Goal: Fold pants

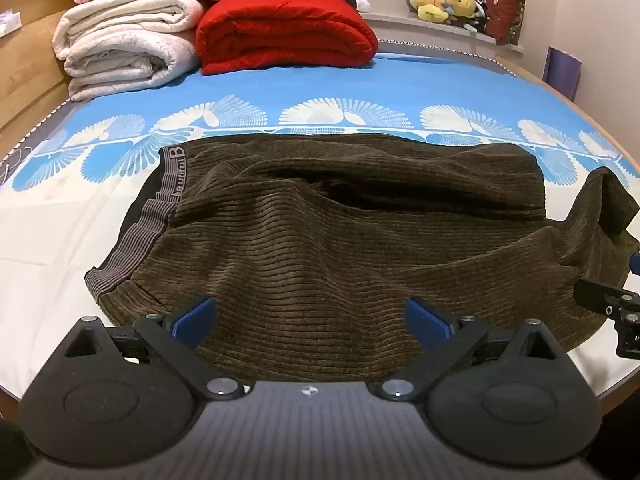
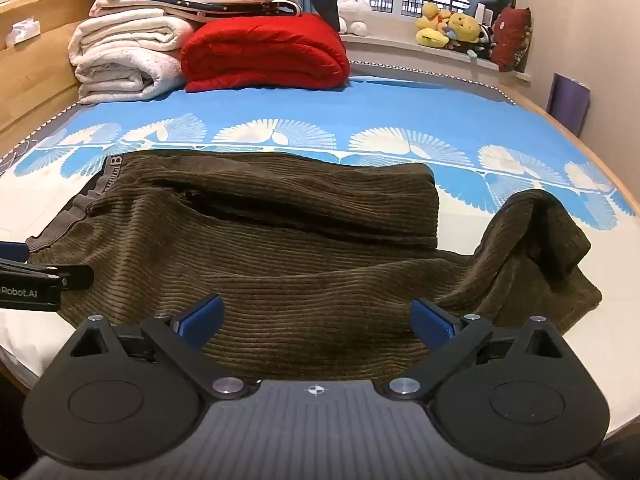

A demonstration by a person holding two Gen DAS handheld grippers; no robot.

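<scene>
On the bed (image 1: 60, 216) — one pants (image 1: 320, 240), two tools (image 1: 310, 318) (image 2: 316, 318), both spread apart, empty.

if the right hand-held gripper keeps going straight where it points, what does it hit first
Most likely the brown ribbed corduroy pants: the open right hand-held gripper aims down at their near leg, with nothing between. Exact contact depth is unclear.

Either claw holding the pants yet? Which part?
Nothing held. Left claw and right claw are both open above the near edge of the brown pants.
</scene>
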